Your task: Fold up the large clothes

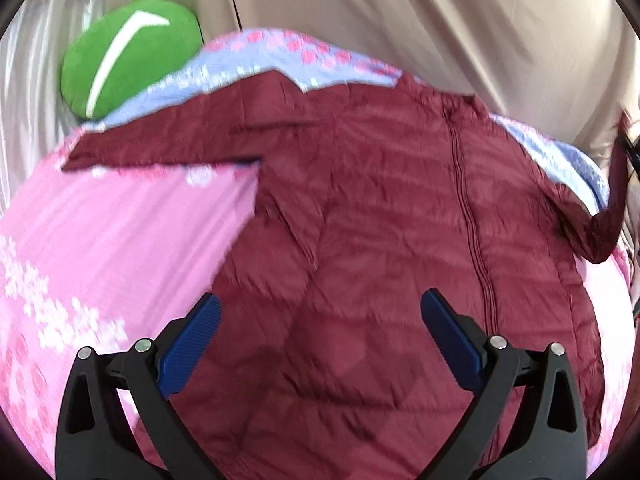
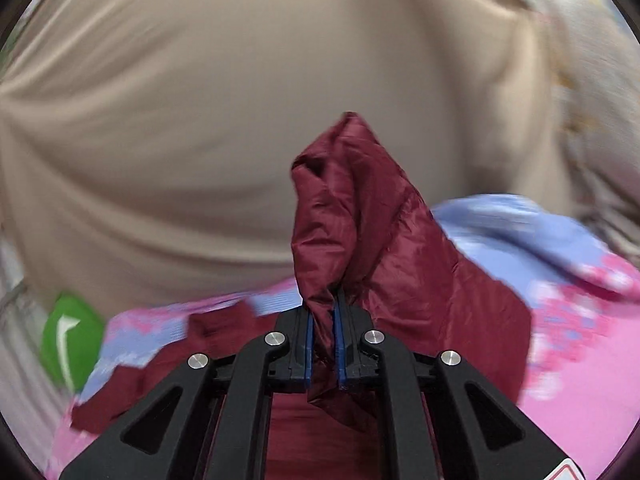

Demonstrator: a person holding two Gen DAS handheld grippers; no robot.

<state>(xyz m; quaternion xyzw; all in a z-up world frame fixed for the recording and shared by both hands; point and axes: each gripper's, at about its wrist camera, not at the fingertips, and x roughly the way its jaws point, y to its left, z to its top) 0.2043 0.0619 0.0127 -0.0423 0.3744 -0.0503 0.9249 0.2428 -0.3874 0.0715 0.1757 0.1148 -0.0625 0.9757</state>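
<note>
maroon quilted jacket (image 1: 380, 208) | lying front-up, zipped, on the bed | one sleeve (image 2: 344, 208) being lifted off it

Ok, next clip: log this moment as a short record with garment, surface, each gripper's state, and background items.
garment: maroon puffer jacket, spread front-up, zipper closed
surface: pink and blue floral bedding
left gripper: open, holding nothing, above the jacket's lower part
right gripper: fingers shut on a bunched sleeve, lifted off the bedding
other sleeve: lying flat, stretched out sideways
background: green cushion; beige curtain
fold progress: body not yet folded
</note>
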